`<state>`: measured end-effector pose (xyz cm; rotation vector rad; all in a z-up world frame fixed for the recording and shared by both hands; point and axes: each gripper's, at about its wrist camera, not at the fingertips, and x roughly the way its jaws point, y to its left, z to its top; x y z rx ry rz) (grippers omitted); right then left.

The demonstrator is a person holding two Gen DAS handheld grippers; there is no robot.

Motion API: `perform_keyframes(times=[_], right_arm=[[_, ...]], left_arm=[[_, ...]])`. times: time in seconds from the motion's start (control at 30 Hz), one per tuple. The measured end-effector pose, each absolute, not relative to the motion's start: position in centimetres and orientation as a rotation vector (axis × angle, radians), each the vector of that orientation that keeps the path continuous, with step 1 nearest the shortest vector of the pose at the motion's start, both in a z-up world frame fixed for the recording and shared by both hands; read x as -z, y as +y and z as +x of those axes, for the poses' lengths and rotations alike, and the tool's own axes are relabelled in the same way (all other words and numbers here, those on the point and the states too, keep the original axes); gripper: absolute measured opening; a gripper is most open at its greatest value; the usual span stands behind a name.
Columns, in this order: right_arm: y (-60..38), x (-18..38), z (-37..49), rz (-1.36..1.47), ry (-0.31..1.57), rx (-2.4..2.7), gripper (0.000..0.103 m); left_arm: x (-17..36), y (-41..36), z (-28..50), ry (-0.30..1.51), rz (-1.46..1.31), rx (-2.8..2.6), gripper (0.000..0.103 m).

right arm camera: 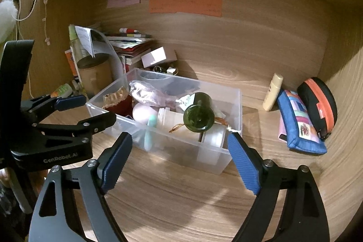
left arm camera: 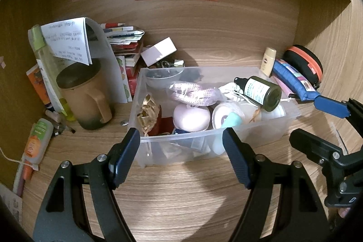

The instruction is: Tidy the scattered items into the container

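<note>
Both the left gripper (left arm camera: 181, 155) and right gripper (right arm camera: 179, 160) stand wide and empty before the clear plastic container (right arm camera: 181, 146), where a dark green glass bottle (right arm camera: 199, 116) lies on top.

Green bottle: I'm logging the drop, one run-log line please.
green bottle in clear bin | right gripper open | left gripper open

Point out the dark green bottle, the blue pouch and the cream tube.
dark green bottle (right arm camera: 199, 115), right wrist view, round base.
blue pouch (right arm camera: 297, 123), right wrist view, patterned side.
cream tube (right arm camera: 273, 92), right wrist view, mid body.
</note>
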<state>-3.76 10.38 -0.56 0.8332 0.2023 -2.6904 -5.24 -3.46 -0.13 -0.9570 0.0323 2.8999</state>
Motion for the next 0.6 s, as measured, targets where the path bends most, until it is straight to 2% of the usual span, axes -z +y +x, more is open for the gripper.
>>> perform_keyframes(times=[0.6], right_arm=[[10.45, 0.77, -4.40, 0.866, 0.184, 2.676, 0.085]], left_arm=[[0.22, -3.56, -5.35, 0.026, -0.962, -2.897, 0.075]])
